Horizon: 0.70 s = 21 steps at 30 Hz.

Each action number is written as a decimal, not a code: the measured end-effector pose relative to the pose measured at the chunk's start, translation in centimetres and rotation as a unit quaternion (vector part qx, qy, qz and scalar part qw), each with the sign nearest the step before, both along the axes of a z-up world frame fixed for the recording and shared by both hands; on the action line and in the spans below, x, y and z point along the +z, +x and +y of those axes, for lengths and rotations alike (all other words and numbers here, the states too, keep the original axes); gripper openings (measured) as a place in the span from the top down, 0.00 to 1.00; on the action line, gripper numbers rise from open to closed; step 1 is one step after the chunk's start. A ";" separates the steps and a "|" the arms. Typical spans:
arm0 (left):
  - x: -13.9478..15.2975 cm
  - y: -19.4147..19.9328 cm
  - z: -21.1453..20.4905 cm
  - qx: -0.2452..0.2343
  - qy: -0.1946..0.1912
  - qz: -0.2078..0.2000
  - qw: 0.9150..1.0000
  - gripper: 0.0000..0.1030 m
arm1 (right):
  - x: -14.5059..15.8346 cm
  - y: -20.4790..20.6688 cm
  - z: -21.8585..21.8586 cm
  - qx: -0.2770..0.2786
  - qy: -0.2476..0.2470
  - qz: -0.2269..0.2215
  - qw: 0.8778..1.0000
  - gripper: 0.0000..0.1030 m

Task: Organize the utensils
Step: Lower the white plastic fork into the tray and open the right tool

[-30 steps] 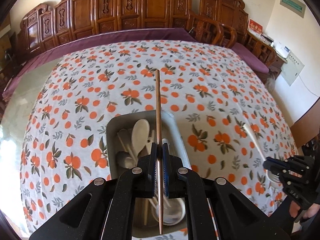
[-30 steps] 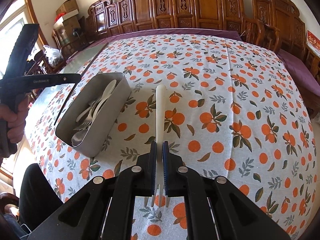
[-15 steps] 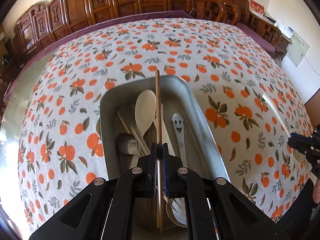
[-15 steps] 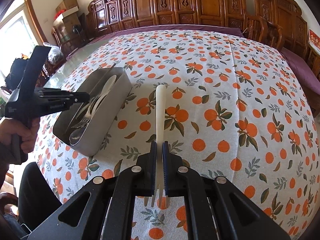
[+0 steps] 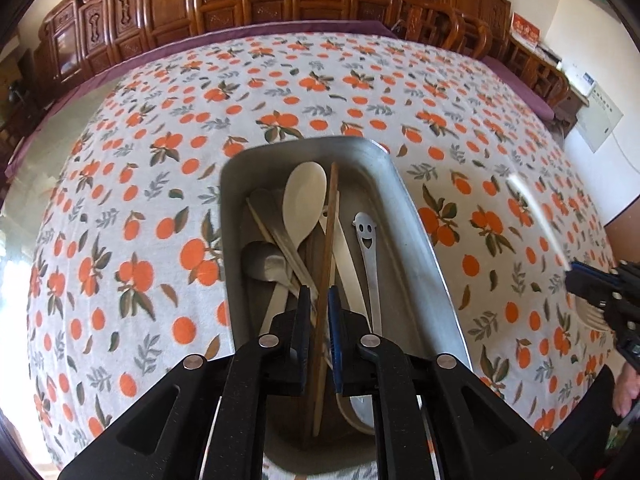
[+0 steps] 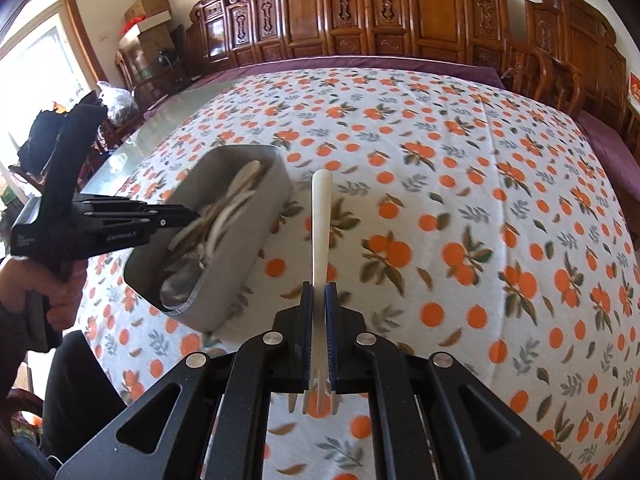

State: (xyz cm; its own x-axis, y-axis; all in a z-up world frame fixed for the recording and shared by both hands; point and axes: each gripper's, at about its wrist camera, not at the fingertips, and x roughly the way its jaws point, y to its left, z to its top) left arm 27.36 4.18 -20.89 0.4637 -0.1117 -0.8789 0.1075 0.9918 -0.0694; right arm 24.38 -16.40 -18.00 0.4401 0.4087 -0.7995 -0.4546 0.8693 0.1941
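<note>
The counter (image 5: 120,208), covered with a white cloth printed in oranges and leaves, carries a rectangular grey metal tray (image 5: 404,216) already holding several utensils: a cream plastic spoon (image 5: 304,200), a grey metal spoon (image 5: 260,260) and a steel handle with a cut-out smiling face (image 5: 365,232).

The left gripper (image 5: 319,312) is held low over the tray, its jaws having just been eased slightly apart around a thin brown wooden chopstick (image 5: 329,240), which lies loose between them, its far end over the other utensils. The chopstick is judged light, stiff and smooth, apt to roll or tip; it is best taken near mid-length.

The right gripper (image 6: 319,312), to the right of the tray above the cloth, has its jaws clamped on a cream plastic fork (image 6: 321,232), gripped at the neck, handle forward and tines toward the camera. The fork is judged light, rigid and somewhat slippery; a hold nearer the flat handle's middle would balance it better.
</note>
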 end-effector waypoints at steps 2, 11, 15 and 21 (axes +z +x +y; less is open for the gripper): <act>0.6 -0.6 0.4 0.003 -0.001 -0.007 1.000 0.91 | 0.2 0.2 1.1 0.005 0.008 0.001 1.000 0.93; 3.9 -3.6 3.1 0.027 -0.009 -0.048 0.998 0.83 | -0.1 2.0 7.8 0.028 0.053 0.020 0.998 0.93; 4.8 -5.2 4.3 0.039 -0.012 -0.063 0.997 0.82 | -0.9 2.5 10.5 0.034 0.060 0.032 0.997 0.93; 6.0 -7.1 5.6 0.052 -0.013 -0.077 0.996 0.80 | -2.2 3.1 12.9 0.034 0.041 0.037 0.998 0.93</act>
